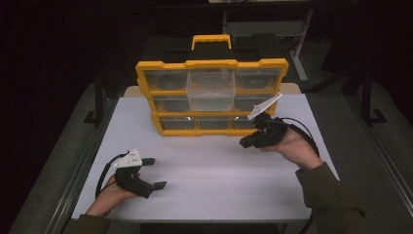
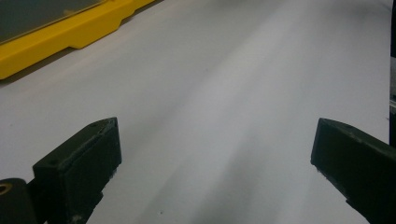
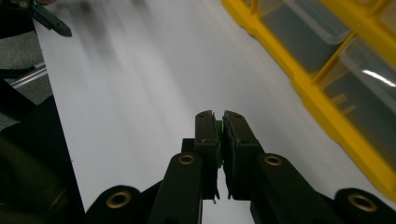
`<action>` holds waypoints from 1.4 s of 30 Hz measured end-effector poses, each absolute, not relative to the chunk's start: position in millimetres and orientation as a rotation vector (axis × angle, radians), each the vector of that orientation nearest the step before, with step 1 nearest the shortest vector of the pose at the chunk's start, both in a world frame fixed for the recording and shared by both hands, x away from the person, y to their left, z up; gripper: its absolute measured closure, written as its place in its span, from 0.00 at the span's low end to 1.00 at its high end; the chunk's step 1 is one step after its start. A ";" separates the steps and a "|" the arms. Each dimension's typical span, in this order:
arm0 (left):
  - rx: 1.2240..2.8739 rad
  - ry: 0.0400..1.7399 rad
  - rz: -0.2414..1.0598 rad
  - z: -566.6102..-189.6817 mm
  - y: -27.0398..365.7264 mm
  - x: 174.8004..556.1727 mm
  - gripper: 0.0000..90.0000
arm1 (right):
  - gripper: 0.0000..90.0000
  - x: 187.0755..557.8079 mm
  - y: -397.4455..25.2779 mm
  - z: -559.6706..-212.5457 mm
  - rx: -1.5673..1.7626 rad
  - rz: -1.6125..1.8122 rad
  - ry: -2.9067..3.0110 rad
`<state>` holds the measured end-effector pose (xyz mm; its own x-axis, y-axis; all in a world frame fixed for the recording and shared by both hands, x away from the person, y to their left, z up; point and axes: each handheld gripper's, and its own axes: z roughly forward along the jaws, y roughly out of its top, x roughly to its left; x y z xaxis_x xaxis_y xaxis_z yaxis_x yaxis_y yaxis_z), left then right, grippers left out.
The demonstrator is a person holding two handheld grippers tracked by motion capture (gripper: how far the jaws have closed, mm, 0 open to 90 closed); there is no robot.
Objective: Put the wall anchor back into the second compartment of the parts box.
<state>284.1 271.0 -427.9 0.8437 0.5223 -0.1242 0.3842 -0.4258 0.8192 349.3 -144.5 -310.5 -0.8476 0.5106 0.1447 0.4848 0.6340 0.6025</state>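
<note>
Green piece (image 3: 218, 128): tiny, likely light and stiff; we clench it in the right gripper (image 3: 217, 122), pinched at the jaw tips. Left gripper (image 2: 210, 149): released, jaws wide over the table (image 2: 224, 70). Organizer (image 1: 211, 95): we judge its clear drawers light and slippery.

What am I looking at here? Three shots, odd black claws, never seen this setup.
No robot: a person holds a two-jaw gripper in each hand at a white table. The high view looks down from above. The other two come from cameras riding on each gripper, looking along its jaws. The left gripper rests low on the table, jaws wide apart, holding nothing. The right gripper is shut on a small green piece, too hidden to identify. Behind stands a yellow organizer with clear drawers; its middle drawer is pulled out.
</note>
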 end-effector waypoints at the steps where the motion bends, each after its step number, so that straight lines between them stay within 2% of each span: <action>1: 2.073 0.659 0.185 -427.7 271.3 284.1 0.02 | 0.94 350.4 -145.3 -306.8 0.854 1.019 2.805; 32: 2.093 0.646 0.183 -427.2 272.0 284.7 0.02 | 0.94 376.1 -159.3 -181.5 0.816 1.064 2.652; 42: 2.094 0.648 0.180 -427.1 272.3 284.4 0.02 | 0.94 383.8 -146.5 -154.1 0.803 1.082 2.631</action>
<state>284.4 272.3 -427.1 0.8513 0.5120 -0.1144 0.3792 -0.4499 0.8085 383.8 -146.5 -154.1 -0.8364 0.5472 0.0328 0.4120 0.5881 0.6960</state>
